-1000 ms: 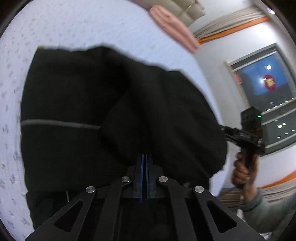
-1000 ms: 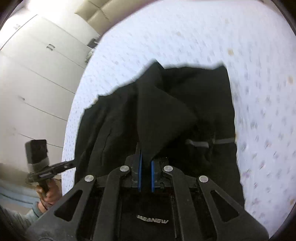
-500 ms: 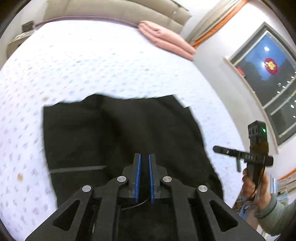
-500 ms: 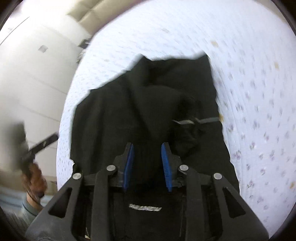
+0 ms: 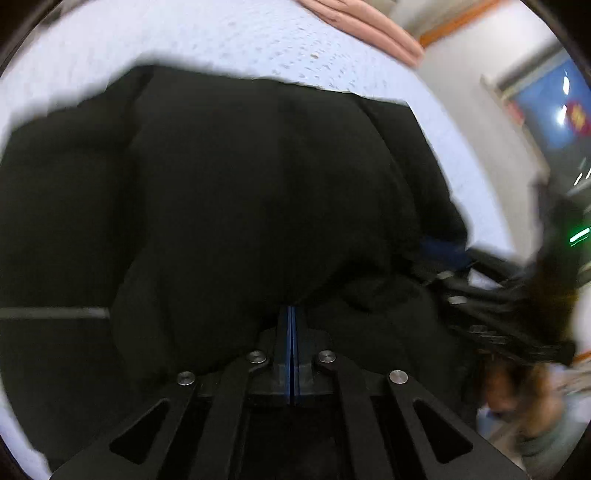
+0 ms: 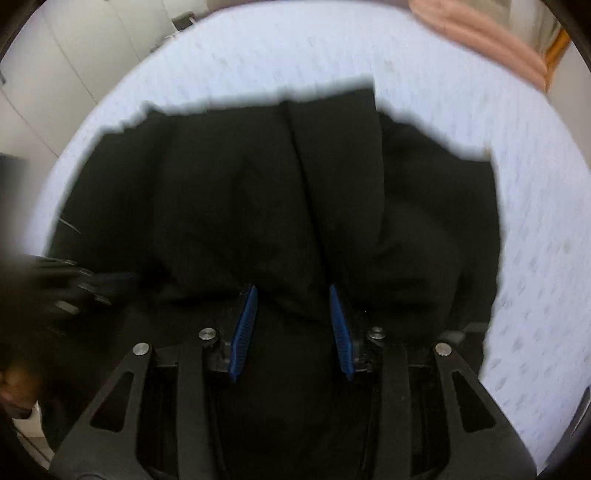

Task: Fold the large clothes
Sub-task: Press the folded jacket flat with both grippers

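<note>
A large black garment (image 5: 240, 192) lies on the white patterned bed (image 5: 240, 33); it also shows in the right wrist view (image 6: 277, 199), folded in thick layers. My left gripper (image 5: 291, 317) is shut, its blue pads pressed together at the near edge of a fold; I cannot tell whether cloth is pinched. My right gripper (image 6: 293, 306) is open, its blue pads (image 6: 246, 325) spread over the near edge of the garment. The right gripper also shows at the right of the left wrist view (image 5: 454, 269), blurred against the cloth.
A pink pillow (image 5: 365, 26) lies at the far end of the bed, also seen in the right wrist view (image 6: 491, 40). White wardrobe doors (image 6: 55, 74) stand to the left. A window (image 5: 554, 103) is on the right wall.
Both grippers have come down close to the garment. The left jaws closed from a narrow gap. The right jaws opened wider and the right gripper moved in against the cloth's right edge.
</note>
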The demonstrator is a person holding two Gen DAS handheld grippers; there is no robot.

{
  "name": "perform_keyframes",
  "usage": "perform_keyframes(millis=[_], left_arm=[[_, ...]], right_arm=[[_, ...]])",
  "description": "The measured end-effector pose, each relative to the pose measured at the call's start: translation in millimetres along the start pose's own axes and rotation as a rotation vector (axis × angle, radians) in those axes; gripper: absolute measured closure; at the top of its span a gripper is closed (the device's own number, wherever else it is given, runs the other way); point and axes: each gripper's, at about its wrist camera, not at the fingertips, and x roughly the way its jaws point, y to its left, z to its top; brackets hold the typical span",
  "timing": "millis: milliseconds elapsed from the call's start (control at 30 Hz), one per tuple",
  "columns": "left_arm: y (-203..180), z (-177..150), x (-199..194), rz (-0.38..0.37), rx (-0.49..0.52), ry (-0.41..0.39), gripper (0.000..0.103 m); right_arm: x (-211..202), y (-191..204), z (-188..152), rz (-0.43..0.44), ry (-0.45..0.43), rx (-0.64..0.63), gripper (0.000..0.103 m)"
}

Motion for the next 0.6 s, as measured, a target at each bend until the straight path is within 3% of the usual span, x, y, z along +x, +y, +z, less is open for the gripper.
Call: perform_keyframes(millis=[67, 200, 267, 300, 367, 400, 433, 500, 567, 600], left_arm=[[5.5, -1.5, -1.8, -0.045, -0.017, -0.010, 0.101], [-9.9, 2.3, -15.9, -0.021, 0.045, -0.034, 0.101], [-19.9, 5.4, -32.6, -0.020, 0.071, -0.075, 0.097], [-24.4, 8.6, -42.8, -0.012, 0.081, -0.109, 0.091], [-28.3, 16.8, -57.8, 0.016, 0.089, -0.190, 0.064], [-27.6, 22.5, -62.7, 0.022, 0.086, -0.240, 0.044], [-25.2, 28.6, -62.6, 0.035, 0.076, -0.269, 0.039], [-15.5, 39.8, -50.1, 0.070, 0.066, -0.266, 0.039], [-3.6, 45.9, -24.9, 0.143, 0.056, -0.215, 0.044], [-6.0, 50.3, -20.2, 0.161, 0.059, -0.190, 0.051]], right_arm=[[1.9, -9.5, -6.4, 0.038, -0.029, 0.043, 0.066], [-20.9, -8.5, -1.5, 0.059, -0.028, 0.024, 0.066], [-45.5, -12.9, 4.7, 0.088, -0.083, 0.027, 0.062], [-57.2, -15.2, 10.5, 0.081, -0.120, 0.027, 0.061], [-68.9, -20.2, 28.7, 0.065, -0.175, 0.034, 0.061], [-67.5, -21.3, 37.5, 0.061, -0.187, 0.036, 0.061], [-61.5, -21.8, 46.8, 0.042, -0.198, 0.032, 0.061], [-37.6, -21.3, 59.7, 0.005, -0.174, 0.031, 0.061], [4.0, -26.6, 64.5, -0.034, -0.059, 0.048, 0.062], [17.5, -29.2, 61.7, -0.022, -0.013, 0.059, 0.062]])
